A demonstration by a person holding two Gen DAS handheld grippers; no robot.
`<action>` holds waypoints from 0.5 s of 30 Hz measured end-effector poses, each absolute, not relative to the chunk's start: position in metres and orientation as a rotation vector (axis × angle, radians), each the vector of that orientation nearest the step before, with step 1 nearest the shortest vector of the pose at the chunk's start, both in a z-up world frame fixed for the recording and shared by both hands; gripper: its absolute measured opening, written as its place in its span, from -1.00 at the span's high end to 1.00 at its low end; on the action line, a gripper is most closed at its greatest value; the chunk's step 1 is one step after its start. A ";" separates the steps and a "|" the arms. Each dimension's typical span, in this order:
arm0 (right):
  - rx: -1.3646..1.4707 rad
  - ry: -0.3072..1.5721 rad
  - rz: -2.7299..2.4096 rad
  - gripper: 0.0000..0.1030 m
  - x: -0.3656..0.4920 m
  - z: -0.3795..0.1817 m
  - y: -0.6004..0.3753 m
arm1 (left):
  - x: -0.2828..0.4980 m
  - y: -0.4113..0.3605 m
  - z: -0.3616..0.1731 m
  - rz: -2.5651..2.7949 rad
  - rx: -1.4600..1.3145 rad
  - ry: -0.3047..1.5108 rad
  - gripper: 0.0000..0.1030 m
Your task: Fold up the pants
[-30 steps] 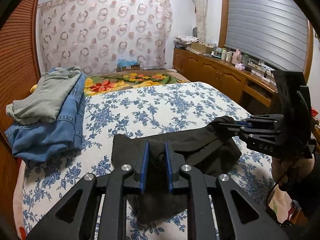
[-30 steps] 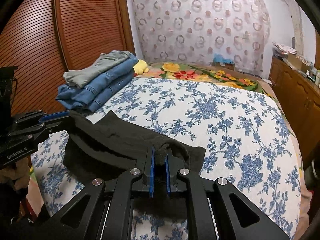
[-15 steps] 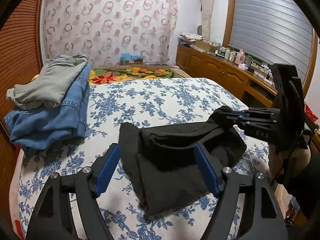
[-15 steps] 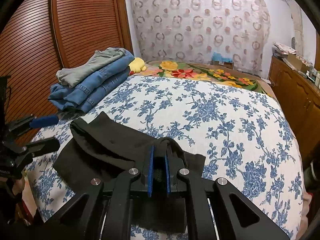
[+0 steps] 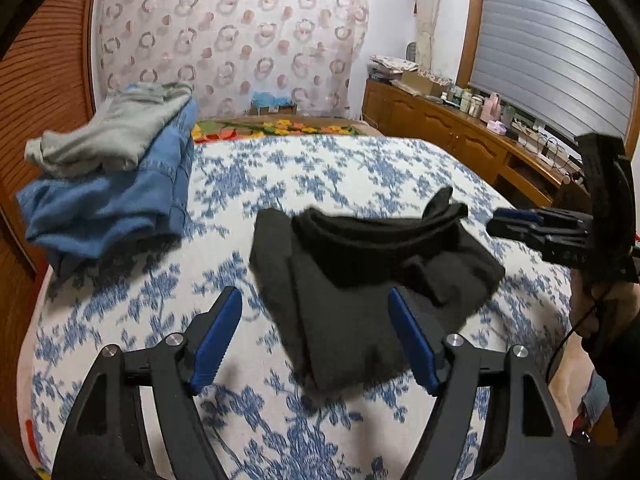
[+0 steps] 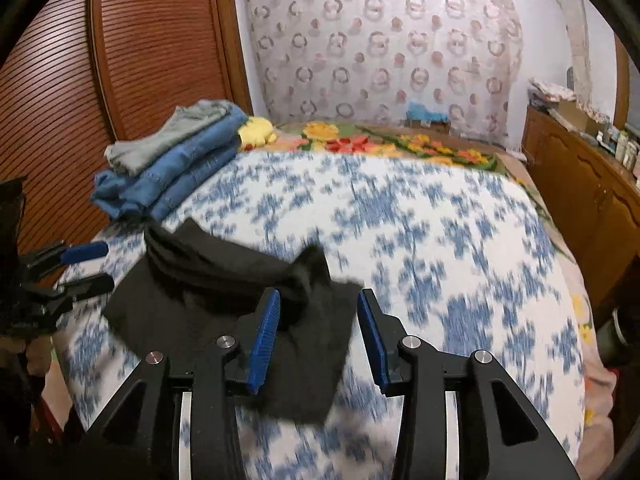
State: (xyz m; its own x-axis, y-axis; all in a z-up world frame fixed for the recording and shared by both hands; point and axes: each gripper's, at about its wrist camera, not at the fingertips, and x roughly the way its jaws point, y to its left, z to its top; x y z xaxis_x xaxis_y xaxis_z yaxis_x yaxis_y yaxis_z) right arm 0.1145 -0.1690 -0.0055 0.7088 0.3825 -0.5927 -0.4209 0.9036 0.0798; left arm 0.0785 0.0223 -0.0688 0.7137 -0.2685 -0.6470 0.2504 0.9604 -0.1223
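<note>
The black pants (image 5: pixel 360 272) lie folded in a loose bundle on the blue-flowered bedspread (image 5: pixel 320 168); they also show in the right wrist view (image 6: pixel 224 300). My left gripper (image 5: pixel 316 336) is open and empty, just in front of the bundle. My right gripper (image 6: pixel 320 332) is open and empty, its jaws either side of the bundle's near corner without holding it. The right gripper also shows at the right of the left wrist view (image 5: pixel 516 220). The left gripper shows at the left of the right wrist view (image 6: pixel 90 266).
A stack of folded jeans and grey pants (image 5: pixel 112 184) lies at the bed's far left by the wooden wardrobe doors (image 6: pixel 120 60). A wooden sideboard with bottles (image 5: pixel 480 136) runs along the right. A flowered blanket (image 6: pixel 380 144) lies at the head.
My left gripper opened and let go of the pants, then my right gripper did the same. Both have drawn back a little, and the bundle now rests on the bed.
</note>
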 end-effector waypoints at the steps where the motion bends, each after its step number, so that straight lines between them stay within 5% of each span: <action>1: -0.067 0.658 0.453 0.21 0.112 -0.010 -0.171 | 0.077 0.022 -0.072 -0.294 -0.033 0.733 -0.43; 8: -0.046 0.711 0.493 0.49 0.105 -0.024 -0.181 | 0.068 0.019 -0.087 -0.324 -0.035 0.787 0.08; 15: -0.039 0.747 0.512 0.50 0.110 -0.029 -0.182 | 0.070 0.013 -0.095 -0.328 -0.029 0.809 0.27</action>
State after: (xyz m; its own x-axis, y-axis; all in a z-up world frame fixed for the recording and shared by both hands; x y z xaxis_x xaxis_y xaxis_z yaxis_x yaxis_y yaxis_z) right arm 0.1100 -0.1816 -0.0289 0.6172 0.4317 -0.6579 -0.4586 0.8767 0.1450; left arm 0.0699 0.0131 -0.0949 0.6426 -0.2985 -0.7057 0.2766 0.9493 -0.1497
